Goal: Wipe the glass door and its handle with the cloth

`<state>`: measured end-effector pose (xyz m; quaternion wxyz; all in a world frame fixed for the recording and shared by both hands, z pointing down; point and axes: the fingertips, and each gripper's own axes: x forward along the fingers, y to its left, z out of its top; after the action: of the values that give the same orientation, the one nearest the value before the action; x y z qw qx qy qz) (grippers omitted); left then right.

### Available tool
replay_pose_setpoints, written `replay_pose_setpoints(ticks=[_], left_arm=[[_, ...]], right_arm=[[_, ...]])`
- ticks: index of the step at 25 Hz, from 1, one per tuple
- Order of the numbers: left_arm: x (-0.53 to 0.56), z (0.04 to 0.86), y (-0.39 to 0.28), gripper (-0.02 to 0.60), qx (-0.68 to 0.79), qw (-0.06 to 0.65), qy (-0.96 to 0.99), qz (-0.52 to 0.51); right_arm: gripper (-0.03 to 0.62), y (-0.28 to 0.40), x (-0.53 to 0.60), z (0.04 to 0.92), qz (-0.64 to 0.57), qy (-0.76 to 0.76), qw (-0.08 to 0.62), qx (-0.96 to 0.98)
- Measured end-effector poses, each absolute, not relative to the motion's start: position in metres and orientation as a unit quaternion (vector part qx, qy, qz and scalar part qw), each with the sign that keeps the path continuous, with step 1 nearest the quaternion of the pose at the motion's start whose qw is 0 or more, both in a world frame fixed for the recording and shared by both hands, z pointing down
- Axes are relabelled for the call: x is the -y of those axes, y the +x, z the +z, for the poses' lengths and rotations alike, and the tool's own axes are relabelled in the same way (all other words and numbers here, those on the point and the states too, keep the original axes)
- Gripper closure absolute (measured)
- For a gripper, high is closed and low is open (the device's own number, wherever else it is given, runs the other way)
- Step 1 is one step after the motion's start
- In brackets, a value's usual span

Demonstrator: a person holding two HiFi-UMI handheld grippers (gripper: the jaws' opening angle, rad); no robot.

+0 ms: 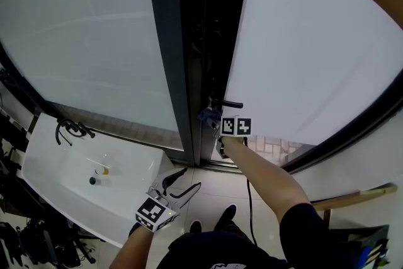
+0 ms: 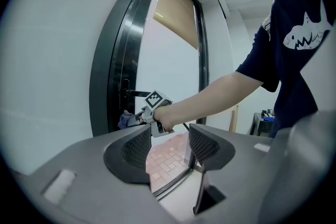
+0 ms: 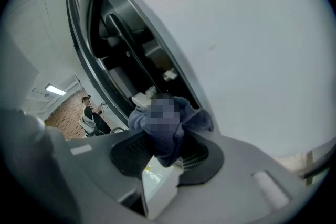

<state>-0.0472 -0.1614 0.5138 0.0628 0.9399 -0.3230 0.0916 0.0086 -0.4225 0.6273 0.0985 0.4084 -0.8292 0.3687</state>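
Observation:
The frosted glass door stands ajar beside a dark frame. Its black lever handle juts from the door's edge. My right gripper is shut on a blue-grey cloth, which is bunched against the door's edge just below the handle; the cloth shows as a small wad there. In the left gripper view the cloth sits at the frame below the handle. My left gripper hangs low near my body, open and empty, its jaws well apart.
A white washbasin with a black tap and two small bottles stands at the lower left. A second glass pane fills the left. A black cable trails on the tiled floor.

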Motion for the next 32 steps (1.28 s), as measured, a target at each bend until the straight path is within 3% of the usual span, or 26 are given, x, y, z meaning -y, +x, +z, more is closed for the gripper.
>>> replay_pose_setpoints(ticks=[14, 20, 32], left_arm=[[0.165, 0.519, -0.052, 0.362, 0.340, 0.060, 0.935, 0.085], [0.161, 0.517, -0.059, 0.362, 0.342, 0.061, 0.934, 0.088], [0.127, 0.507, -0.051, 0.362, 0.265, 0.039, 0.960, 0.083]], right_arm=[[0.471, 0.008, 0.422, 0.682, 0.362, 0.409, 0.182, 0.817], [0.471, 0.001, 0.366, 0.666, 0.344, 0.363, 0.146, 0.854], [0.470, 0.037, 0.206, 0.541, 0.228, 0.339, 0.035, 0.912]])
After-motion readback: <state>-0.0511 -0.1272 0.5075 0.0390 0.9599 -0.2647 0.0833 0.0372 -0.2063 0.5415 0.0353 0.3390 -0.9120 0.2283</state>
